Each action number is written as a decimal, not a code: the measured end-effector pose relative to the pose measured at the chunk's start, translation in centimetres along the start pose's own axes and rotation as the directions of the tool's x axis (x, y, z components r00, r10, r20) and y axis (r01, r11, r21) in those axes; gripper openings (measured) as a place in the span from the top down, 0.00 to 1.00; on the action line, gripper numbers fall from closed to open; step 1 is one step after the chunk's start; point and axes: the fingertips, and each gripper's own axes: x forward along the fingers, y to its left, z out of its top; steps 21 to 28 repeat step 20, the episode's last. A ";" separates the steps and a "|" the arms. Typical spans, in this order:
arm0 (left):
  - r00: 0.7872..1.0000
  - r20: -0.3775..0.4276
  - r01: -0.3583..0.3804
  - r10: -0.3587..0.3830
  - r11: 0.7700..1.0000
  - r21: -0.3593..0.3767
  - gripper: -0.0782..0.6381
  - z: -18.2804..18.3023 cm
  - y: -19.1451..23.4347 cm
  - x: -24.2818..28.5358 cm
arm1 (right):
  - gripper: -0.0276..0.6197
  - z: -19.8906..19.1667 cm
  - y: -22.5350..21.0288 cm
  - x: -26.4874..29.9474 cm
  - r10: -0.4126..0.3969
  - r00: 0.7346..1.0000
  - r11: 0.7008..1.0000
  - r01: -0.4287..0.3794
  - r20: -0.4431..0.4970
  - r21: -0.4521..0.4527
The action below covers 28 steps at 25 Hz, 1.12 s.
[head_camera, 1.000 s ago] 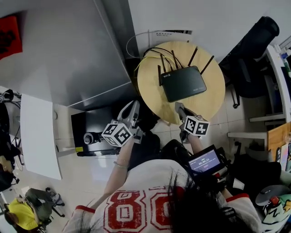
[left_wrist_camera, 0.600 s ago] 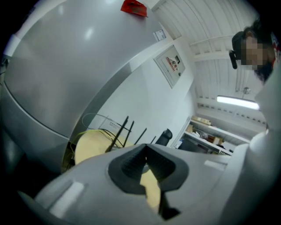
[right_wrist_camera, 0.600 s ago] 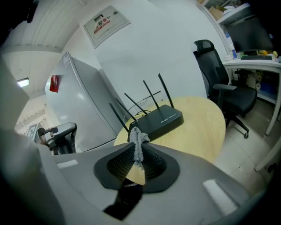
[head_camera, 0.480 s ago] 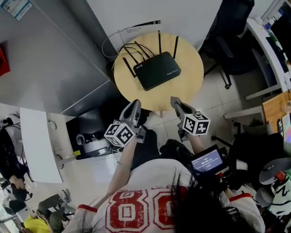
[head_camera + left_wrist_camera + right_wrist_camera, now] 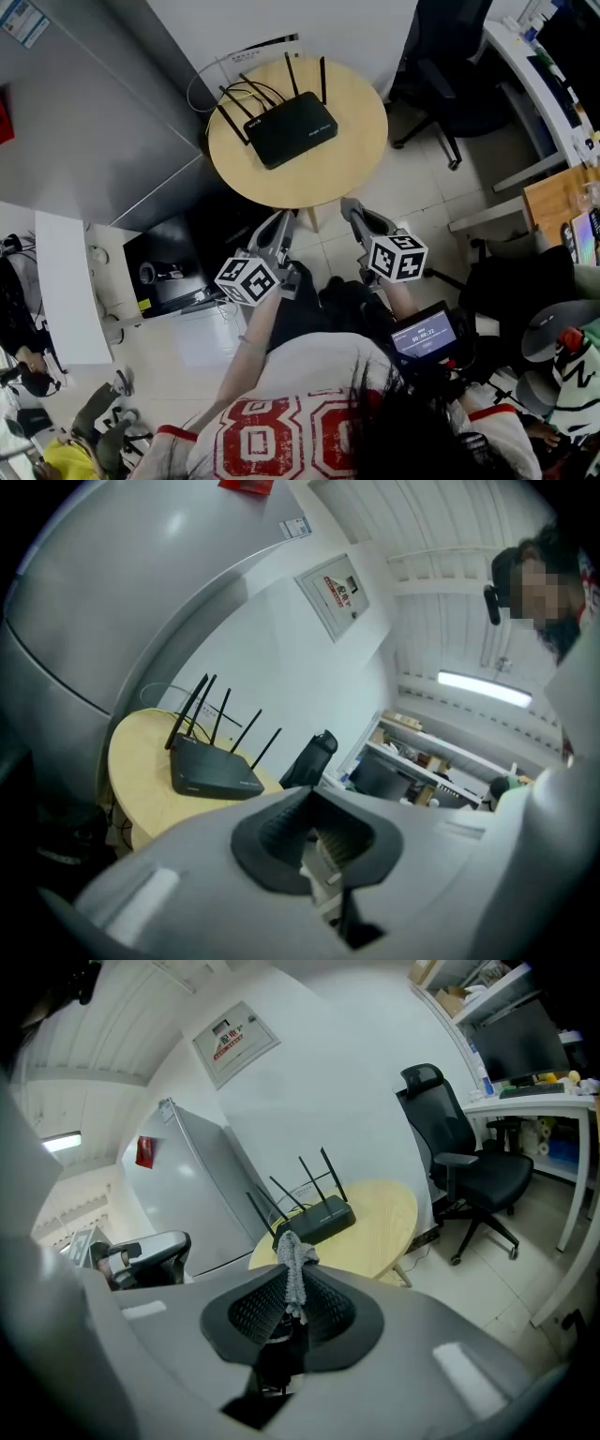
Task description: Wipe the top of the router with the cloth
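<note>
A black router (image 5: 291,129) with several upright antennas lies on the round wooden table (image 5: 352,150), toward its far left. It also shows as the router (image 5: 214,772) in the left gripper view and the router (image 5: 315,1220) in the right one. My right gripper (image 5: 350,210) hangs just off the table's near edge, shut on a grey cloth (image 5: 294,1265) that sticks up between its jaws. My left gripper (image 5: 279,223) hovers beside it, also short of the table, jaws together with nothing held. Both are well away from the router.
Cables (image 5: 214,82) loop behind the router at the table's far edge. A black office chair (image 5: 450,66) stands right of the table beside a desk (image 5: 530,66). A tall grey cabinet (image 5: 192,1185) lies to the left. A white table (image 5: 66,281) is at the far left.
The table and router have slid up and left in the head view. Both grippers sit in nearly the same place, slightly further from the router; neither grip has changed.
</note>
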 end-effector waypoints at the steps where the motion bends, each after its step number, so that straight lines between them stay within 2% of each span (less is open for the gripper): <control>1: 1.000 0.006 -0.009 0.009 1.000 0.003 0.89 -0.1 -0.2 -0.3 | 0.89 0.2 0.2 -0.3 0.011 1.000 1.000 -0.011 0.009 -0.002; 11: 0.997 0.043 -0.067 0.066 0.997 0.034 0.89 -0.2 -1.0 -3.2 | 0.89 1.9 5.4 -0.5 0.157 0.987 0.986 -0.154 0.040 -0.065; 18: 0.996 0.072 -0.061 0.058 0.998 0.031 0.89 0.4 -2.0 -4.1 | 0.89 0.8 6.3 -0.2 0.168 0.986 0.982 -0.167 0.005 -0.085; 28: 0.996 0.076 -0.052 0.049 0.998 0.032 0.89 0.5 -2.3 -4.2 | 0.89 0.5 6.5 -0.2 0.168 0.986 0.982 -0.167 0.001 -0.086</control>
